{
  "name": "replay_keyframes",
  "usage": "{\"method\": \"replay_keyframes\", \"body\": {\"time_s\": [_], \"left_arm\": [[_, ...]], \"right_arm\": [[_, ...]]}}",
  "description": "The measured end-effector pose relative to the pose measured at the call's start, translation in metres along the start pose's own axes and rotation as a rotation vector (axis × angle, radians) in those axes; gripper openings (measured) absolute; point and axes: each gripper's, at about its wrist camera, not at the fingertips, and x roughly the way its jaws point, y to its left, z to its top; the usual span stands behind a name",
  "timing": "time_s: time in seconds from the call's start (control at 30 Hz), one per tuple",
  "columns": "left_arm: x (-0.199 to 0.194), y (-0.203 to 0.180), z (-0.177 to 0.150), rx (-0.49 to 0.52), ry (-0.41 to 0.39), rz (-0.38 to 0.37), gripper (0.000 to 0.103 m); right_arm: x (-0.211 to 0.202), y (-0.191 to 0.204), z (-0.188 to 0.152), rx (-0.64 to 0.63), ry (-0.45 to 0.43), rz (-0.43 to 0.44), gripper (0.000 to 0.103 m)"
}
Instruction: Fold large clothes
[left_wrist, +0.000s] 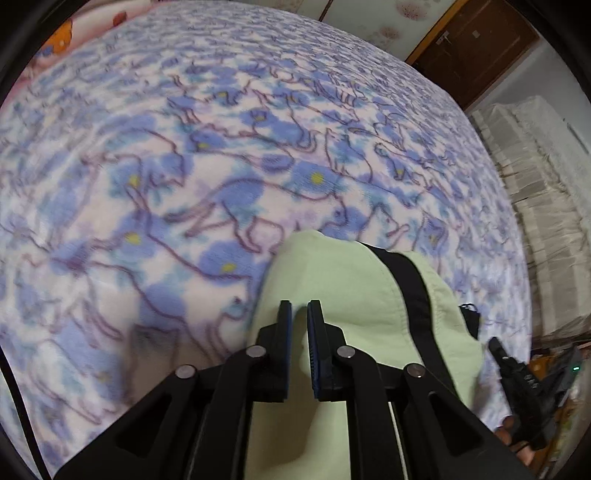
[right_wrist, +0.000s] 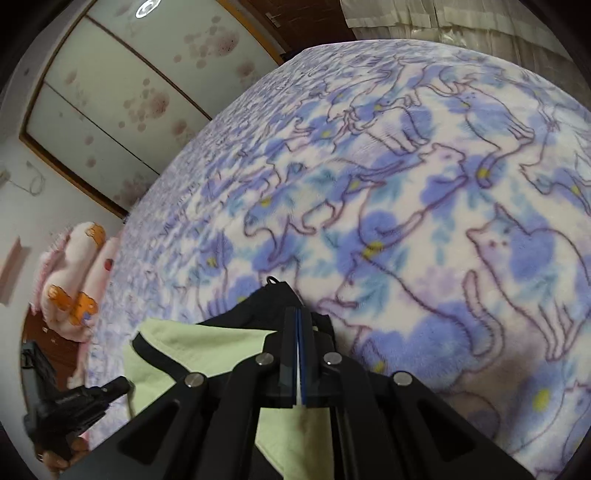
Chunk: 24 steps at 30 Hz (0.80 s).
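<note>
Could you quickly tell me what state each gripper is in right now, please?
Left gripper: open, jaws slightly apart over the pale green garment with black trim, not clamping it.
Right gripper: closed on that garment.

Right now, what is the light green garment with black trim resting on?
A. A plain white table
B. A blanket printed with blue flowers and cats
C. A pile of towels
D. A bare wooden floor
B: the light green garment lies on a fleece blanket patterned with blue flowers and outlined cats, which fills both wrist views around it.
</note>
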Motion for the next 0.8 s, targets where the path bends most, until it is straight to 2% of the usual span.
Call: {"method": "replay_keyframes", "body": {"time_s": [0.07,0.13,0.2,0.27,0.3,0.37,0.53,0.63,0.7,0.8], "left_arm": [[-0.009,0.002,0.001,0.018,-0.009,0.043,0.007],[-0.018,0.005,0.001,0.028,0.002,0.035,0.009],[-0.026,0.006,-0.004,0.045,0.017,0.042,0.014],[-0.035,0.008,-0.012,0.064,0.013,0.072,0.031],[-0.038,0.007,-0.016,0.069,0.008,0.081,0.035],[-0.045,0.012,-0.030,0.072,0.000,0.096,0.050],[-0.049,0.024,-0.063,0.057,0.048,0.071,0.056],[-0.044,0.033,-0.087,0.056,0.095,0.040,0.056],[-0.039,0.036,-0.100,0.057,0.130,0.038,0.056],[-0.039,0.043,-0.117,0.028,0.142,0.018,0.061]], "right_arm": [[-0.010,0.004,0.004,-0.017,-0.009,-0.010,0.000],[-0.022,0.006,0.006,-0.019,-0.008,0.012,0.000],[-0.034,0.007,0.006,-0.021,0.001,0.040,0.000],[-0.044,0.008,0.002,-0.024,0.014,0.041,0.000],[-0.049,0.007,-0.001,-0.026,0.026,0.041,0.000],[-0.057,0.004,-0.008,-0.024,0.053,0.034,0.001],[-0.065,-0.017,-0.041,0.012,0.158,0.031,0.006],[-0.068,-0.037,-0.069,0.093,0.226,0.056,0.018],[-0.070,-0.045,-0.084,0.137,0.254,0.072,0.037],[-0.071,-0.053,-0.103,0.194,0.300,0.117,0.048]]}}
